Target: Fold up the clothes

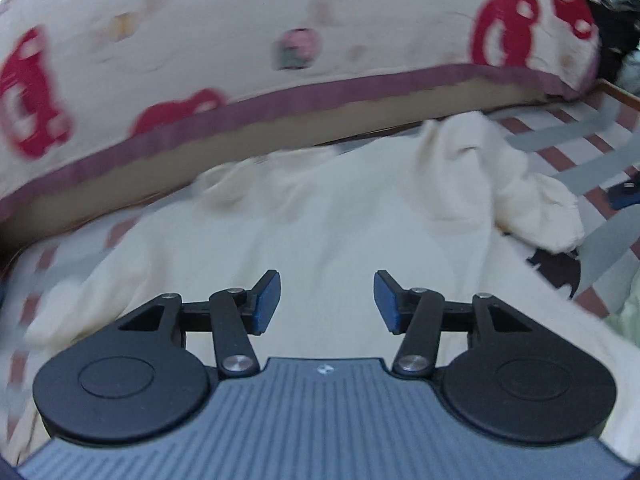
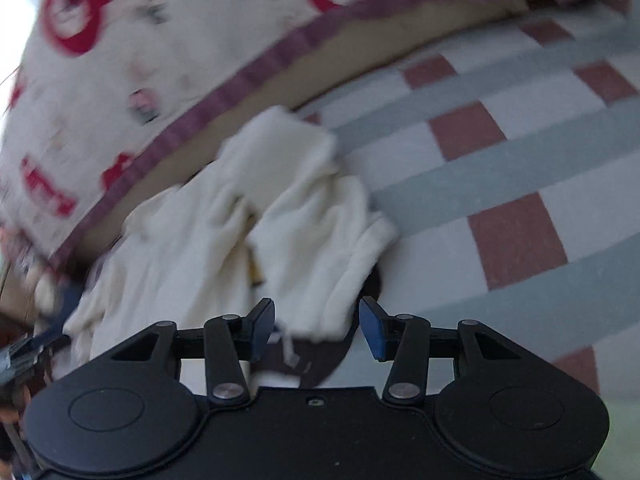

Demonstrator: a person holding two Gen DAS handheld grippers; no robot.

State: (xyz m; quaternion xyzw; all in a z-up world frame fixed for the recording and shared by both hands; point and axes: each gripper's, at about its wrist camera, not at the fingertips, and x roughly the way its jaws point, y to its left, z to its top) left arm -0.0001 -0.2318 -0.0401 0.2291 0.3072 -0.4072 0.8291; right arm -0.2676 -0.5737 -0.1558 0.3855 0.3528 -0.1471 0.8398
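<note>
Left gripper (image 1: 327, 300) and right gripper (image 2: 317, 329), jaws spread and empty, above a crumpled cream garment (image 1: 320, 220). Garment lies on a checked sheet (image 2: 500, 168).

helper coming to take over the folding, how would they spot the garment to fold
Find the checked sheet with red squares and grey stripes, edged by a printed quilt with a purple border. The garment is the plain cream cloth crumpled on the sheet beside that border. It alone is unpatterned.
</note>
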